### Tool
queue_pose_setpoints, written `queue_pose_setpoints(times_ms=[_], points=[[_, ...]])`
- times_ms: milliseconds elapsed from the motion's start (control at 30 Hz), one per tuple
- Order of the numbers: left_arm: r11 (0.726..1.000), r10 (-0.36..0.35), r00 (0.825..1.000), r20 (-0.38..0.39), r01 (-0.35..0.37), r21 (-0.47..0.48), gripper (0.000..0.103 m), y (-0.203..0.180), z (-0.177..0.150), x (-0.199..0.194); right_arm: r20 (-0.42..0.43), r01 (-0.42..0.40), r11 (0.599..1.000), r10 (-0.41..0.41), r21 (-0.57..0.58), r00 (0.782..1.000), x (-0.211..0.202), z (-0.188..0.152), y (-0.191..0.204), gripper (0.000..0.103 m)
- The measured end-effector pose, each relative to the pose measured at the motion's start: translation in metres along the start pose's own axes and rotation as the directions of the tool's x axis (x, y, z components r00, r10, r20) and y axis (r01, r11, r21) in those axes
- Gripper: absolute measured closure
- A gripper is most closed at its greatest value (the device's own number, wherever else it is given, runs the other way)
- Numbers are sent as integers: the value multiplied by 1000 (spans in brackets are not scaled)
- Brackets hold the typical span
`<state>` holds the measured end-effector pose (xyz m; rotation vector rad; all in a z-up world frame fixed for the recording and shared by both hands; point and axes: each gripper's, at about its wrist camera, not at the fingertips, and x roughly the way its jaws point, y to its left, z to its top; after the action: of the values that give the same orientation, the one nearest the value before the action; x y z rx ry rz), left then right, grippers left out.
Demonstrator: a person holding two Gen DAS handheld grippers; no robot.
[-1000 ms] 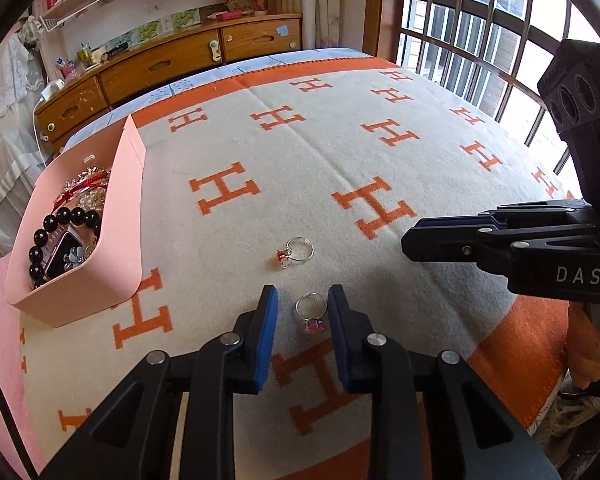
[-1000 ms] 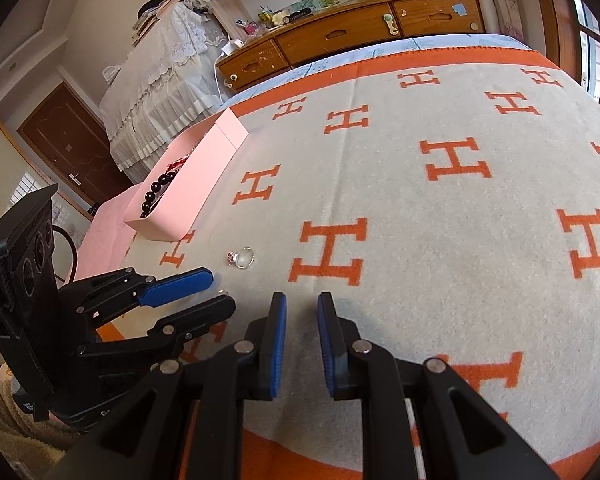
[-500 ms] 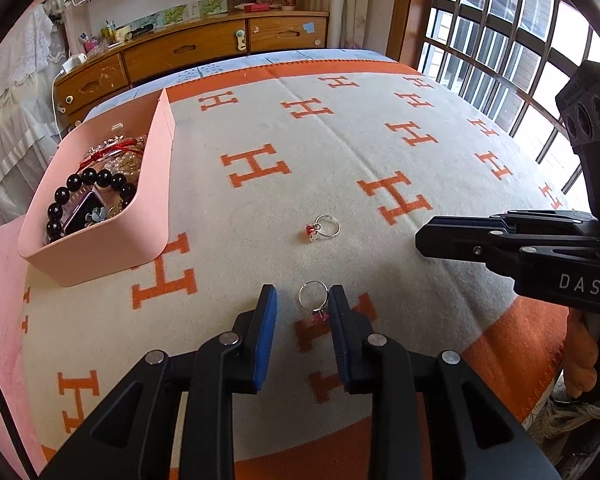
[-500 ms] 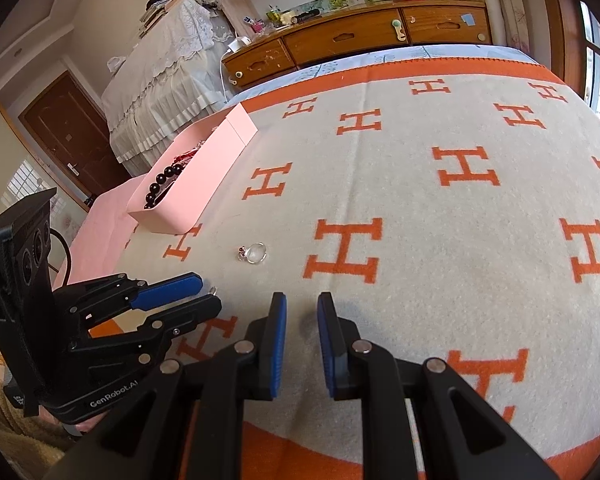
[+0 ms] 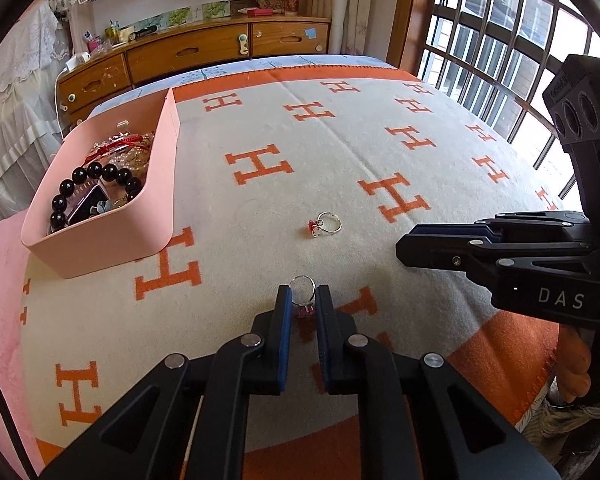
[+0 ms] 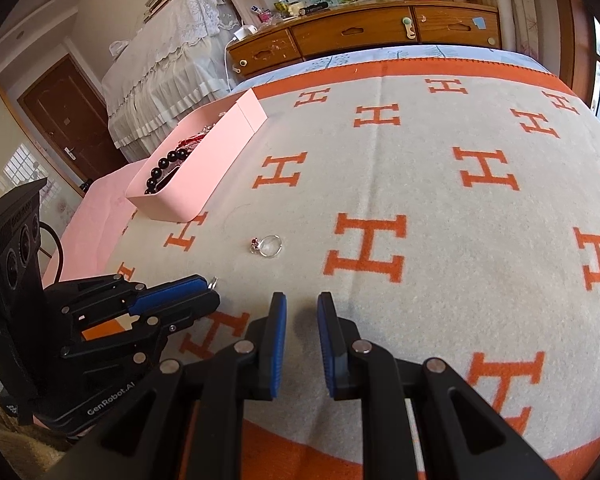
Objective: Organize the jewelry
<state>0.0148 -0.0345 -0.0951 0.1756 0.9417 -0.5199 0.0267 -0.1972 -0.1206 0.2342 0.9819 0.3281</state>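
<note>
Bed under an H-patterned blanket (image 5: 340, 128); left gripper (image 5: 302, 305) fingers clenched on a pink-stoned ring (image 5: 303, 294), lifted, pink box (image 5: 112, 236) ahead-left; second ring (image 5: 327, 225) lies ahead; right gripper (image 6: 301, 312) slightly parted, empty

There are 2 thin silver rings: 1 with a pink stone (image 5: 302, 295) between blue gripper pads, and 1 with a red stone (image 5: 327, 225) lying on the blanket. 1 pale pink oblong plastic tray (image 5: 112, 236) holds 1 black round-bead bracelet (image 5: 85, 186) (the other tangled pieces cannot be counted). The cream blanket with orange H letters (image 5: 340, 148) numbers 1, and the black two-finger grippers number 2.
</note>
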Motion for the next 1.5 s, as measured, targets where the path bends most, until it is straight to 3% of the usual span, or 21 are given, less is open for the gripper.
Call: queue_pose_setpoints(times_ms=[400,733,1500], points=[[997,-18,997,81,24,-75,94,20,-2,-22,-34,-21,998,19,-53,999,20,12,24,87],[990,-35,997,74,44,-134,94,39,-14,-23,-28,65,990,-69,-128,997,37,29,48,86],[988,-63,996,69,72,-139,93,43,-18,-22,-17,213,949,-223,-232,975,53,44,67,86]])
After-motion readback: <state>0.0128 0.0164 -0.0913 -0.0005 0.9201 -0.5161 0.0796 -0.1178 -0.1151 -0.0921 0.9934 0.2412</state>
